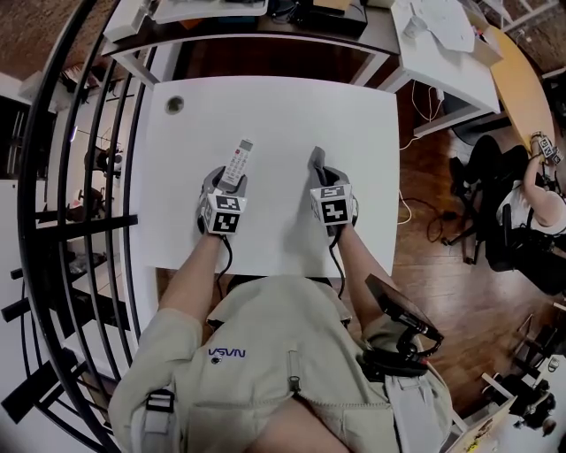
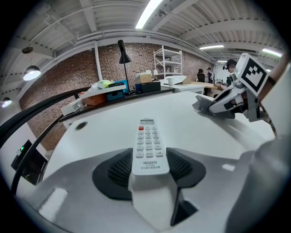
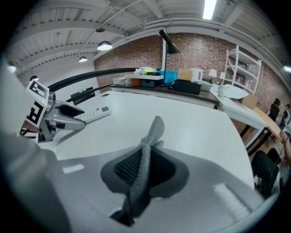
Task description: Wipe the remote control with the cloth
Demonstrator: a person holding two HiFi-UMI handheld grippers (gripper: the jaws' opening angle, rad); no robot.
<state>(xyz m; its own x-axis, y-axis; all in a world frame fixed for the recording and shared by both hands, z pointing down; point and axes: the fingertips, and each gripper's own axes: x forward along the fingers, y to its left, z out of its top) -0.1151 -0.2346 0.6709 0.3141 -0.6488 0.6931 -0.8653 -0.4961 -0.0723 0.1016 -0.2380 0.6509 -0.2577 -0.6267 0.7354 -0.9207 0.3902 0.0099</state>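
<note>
My left gripper (image 1: 228,181) is shut on a white remote control (image 1: 237,163), whose near end sits clamped between the two dark pads (image 2: 113,169). The remote (image 2: 149,144) shows its buttons facing up and juts forward over the white table (image 1: 283,115). My right gripper (image 1: 320,170) is shut on a grey cloth (image 1: 316,157). In the right gripper view the cloth (image 3: 144,166) stands as a thin twisted strip pinched between the jaws, its free end poking up. The two grippers are side by side, apart, low over the table's near half.
A round cable hole (image 1: 174,104) sits at the table's far left corner. A black curved railing (image 1: 66,177) runs along the left. Cluttered desks (image 1: 265,13) stand beyond the far edge, and a seated person (image 1: 535,203) is at the right.
</note>
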